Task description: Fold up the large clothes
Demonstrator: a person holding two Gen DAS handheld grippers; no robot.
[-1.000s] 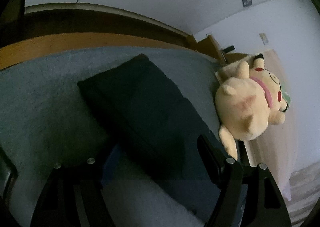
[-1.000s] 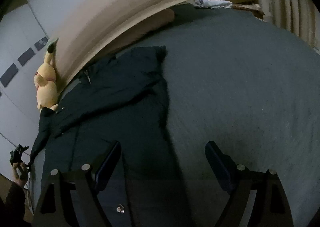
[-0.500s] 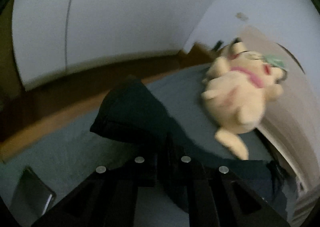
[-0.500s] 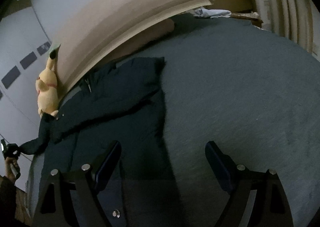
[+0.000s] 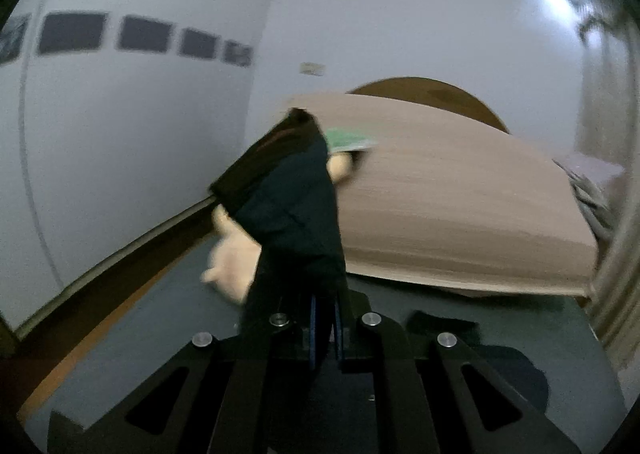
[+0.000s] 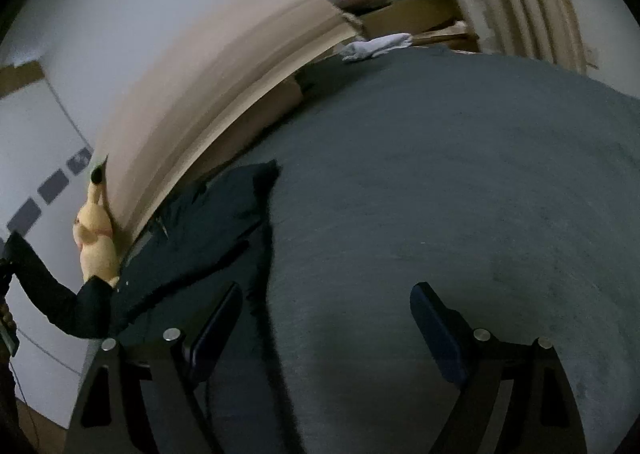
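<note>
A large dark jacket (image 6: 192, 250) lies spread on the grey bed cover (image 6: 460, 174), one sleeve folded across its body. My left gripper (image 5: 325, 328) is shut on the other sleeve (image 5: 296, 206) and holds it up off the bed; the raised sleeve also shows at the left edge of the right wrist view (image 6: 52, 290). My right gripper (image 6: 326, 328) is open and empty, hovering above the bed over the jacket's right edge.
A yellow plush toy (image 6: 94, 238) leans against the tan headboard (image 5: 460, 206) at the bed's corner, partly hidden behind the sleeve in the left view (image 5: 232, 262). A pale cloth (image 6: 376, 46) lies at the far end. White walls stand beyond.
My left gripper closed on the sleeve that lay flat on the bed and lifted it up toward the headboard side. My right gripper stayed open and drifted slightly.
</note>
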